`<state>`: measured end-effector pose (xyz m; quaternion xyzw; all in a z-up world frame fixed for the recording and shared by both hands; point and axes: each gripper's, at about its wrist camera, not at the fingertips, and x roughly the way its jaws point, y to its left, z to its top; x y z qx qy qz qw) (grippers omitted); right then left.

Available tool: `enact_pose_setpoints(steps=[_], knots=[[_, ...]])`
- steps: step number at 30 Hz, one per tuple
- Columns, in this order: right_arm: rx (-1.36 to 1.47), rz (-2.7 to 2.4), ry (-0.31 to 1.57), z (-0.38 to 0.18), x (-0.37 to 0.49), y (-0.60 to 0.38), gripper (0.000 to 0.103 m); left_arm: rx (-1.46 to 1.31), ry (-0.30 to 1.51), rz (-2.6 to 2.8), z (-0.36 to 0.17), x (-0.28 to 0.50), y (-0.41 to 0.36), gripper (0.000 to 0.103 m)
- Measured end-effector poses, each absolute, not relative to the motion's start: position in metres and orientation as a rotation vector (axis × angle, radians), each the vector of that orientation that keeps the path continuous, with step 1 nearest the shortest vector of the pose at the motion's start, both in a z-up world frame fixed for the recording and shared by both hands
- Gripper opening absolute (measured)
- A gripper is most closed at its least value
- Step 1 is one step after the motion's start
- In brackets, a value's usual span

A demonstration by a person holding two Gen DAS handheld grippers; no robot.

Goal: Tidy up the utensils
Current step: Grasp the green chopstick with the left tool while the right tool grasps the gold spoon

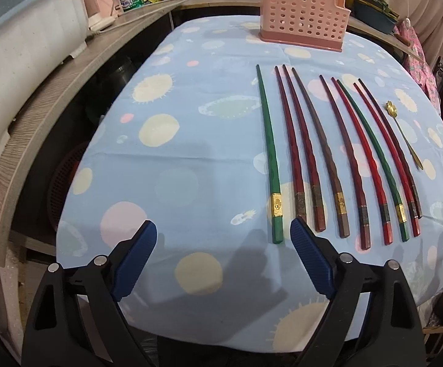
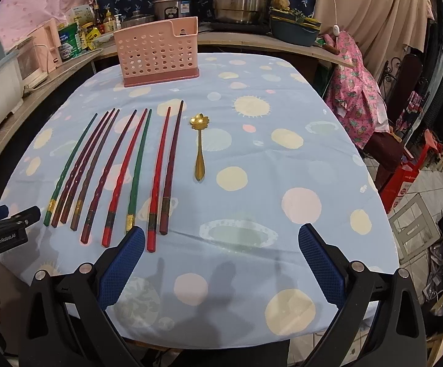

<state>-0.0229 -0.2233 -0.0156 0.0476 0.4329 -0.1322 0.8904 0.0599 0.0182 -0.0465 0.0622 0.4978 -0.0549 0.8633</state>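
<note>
**Both Grippers Released Above the Table Edge; Utensils Laid Out Ahead**

The left gripper has its jaws spread wide and holds nothing; its blue pads hang above the tablecloth without contact. The right gripper is likewise spread wide, empty and clear of the cloth.

Count: nine chopsticks and one gold spoon. By colour, two chopsticks are green; the others are red, dark red or brown.

The chopsticks lie flat, side by side, ahead and to the right of the left gripper, and ahead and to the left of the right gripper. Each long axis runs away from the grippers: thick banded ends near, thin tips far. The spoon lies just right of the row, parallel to it, bowl far, handle near.

One pink perforated holder stands upright beyond the chopstick tips, well apart from them.
</note>
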Motion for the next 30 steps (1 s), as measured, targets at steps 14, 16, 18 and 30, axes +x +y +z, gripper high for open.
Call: enact_pose_setpoints(steps=[14,16,18,30], knots=[[0.105,-0.26,0.87,-0.022,0.023,-0.237,0.087,0.119,1.072,-0.14,-0.061,0.08,0.01,0.06],[0.125,-0.248,0.876,-0.026,0.032,-0.241,0.081,0.111,1.075,-0.149,-0.06,0.082,0.01,0.054],[0.144,-0.234,0.887,-0.031,0.041,-0.243,0.071,0.102,1.077,-0.163,-0.059,0.083,0.009,0.046],[0.207,-0.171,0.946,-0.059,0.073,-0.25,0.03,0.064,1.101,-0.183,-0.057,0.094,0.01,0.01]])
